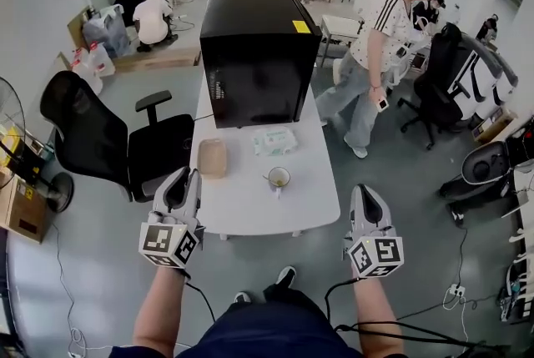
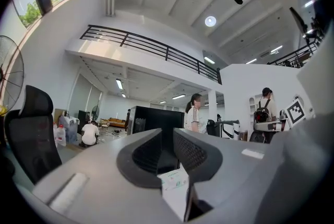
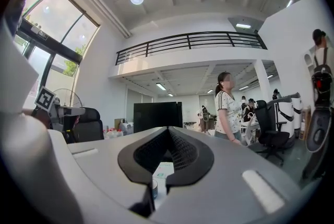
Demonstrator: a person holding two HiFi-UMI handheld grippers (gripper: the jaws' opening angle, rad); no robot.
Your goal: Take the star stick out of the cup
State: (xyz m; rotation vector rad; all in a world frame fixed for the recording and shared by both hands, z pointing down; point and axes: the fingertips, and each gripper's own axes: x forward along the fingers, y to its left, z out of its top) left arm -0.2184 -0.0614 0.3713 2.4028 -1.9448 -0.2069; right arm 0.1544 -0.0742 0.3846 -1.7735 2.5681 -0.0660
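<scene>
Table [image 1: 250,206] lies before level left claw [image 1: 187,174], right claw [image 1: 361,190].

White worktop [image 1: 250,210], long and narrow, running away from us. Far end: a big black cabinet [image 1: 254,56] sits square on it, filling nearly the full width. Just in front of that, a white-and-green packet [image 1: 274,141] lies flat. Left of the packet, close to the edge, a shallow tan tray [image 1: 212,157]. Nearer us, the cup [image 1: 279,178] stands upright, apart from both.
</scene>
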